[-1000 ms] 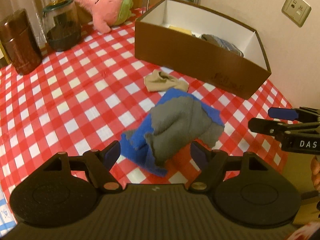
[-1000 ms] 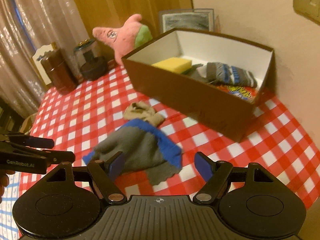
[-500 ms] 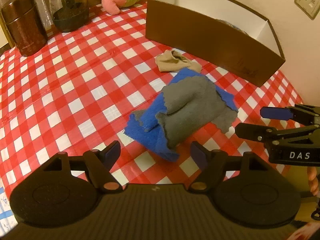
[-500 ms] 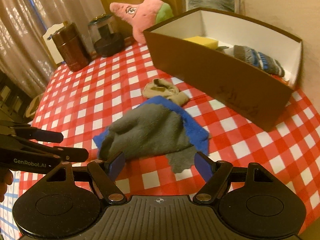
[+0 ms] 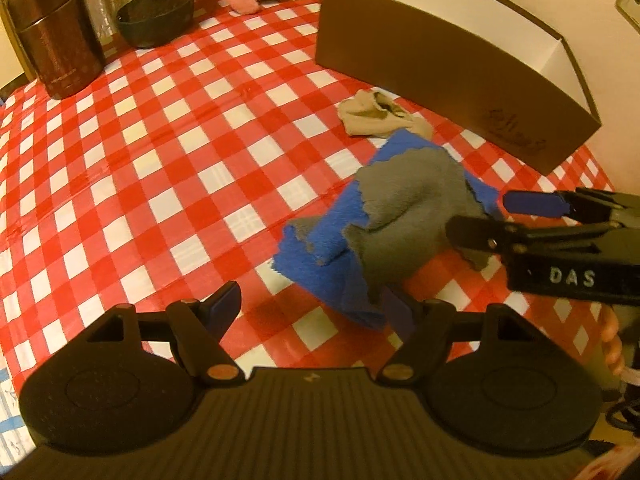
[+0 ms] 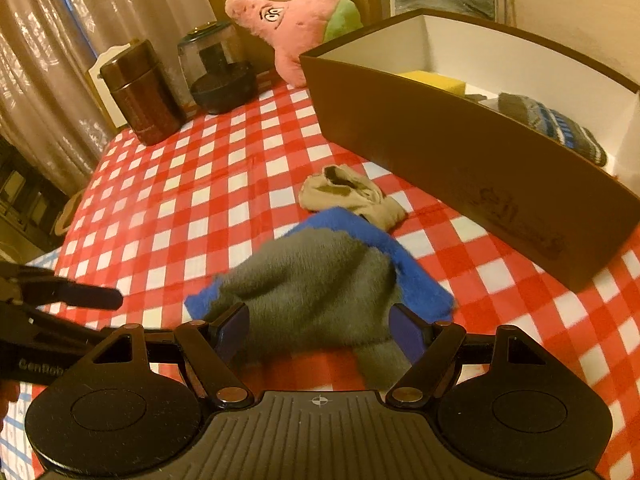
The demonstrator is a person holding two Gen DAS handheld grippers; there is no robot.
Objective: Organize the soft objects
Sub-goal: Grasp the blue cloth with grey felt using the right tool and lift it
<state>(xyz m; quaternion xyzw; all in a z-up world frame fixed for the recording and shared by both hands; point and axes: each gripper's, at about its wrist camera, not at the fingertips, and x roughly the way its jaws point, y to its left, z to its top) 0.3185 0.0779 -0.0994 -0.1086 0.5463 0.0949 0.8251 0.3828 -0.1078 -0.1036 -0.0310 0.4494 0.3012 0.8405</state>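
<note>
A crumpled grey and blue cloth lies on the red checked tablecloth. A beige sock lies just beyond it, touching its far edge. My left gripper is open, low over the cloth's near left corner. My right gripper is open, its fingers on either side of the cloth's near end. It shows in the left wrist view at the cloth's right side. The brown box holds a yellow sponge and a striped knit item.
A pink starfish plush lies at the back beside the box. A brown canister and a glass jar with a black base stand at the back left. A wall is behind the box.
Both grippers have moved down and closer to the cloth. The right gripper's fingers now straddle its near end. The cloth and sock have not moved.
</note>
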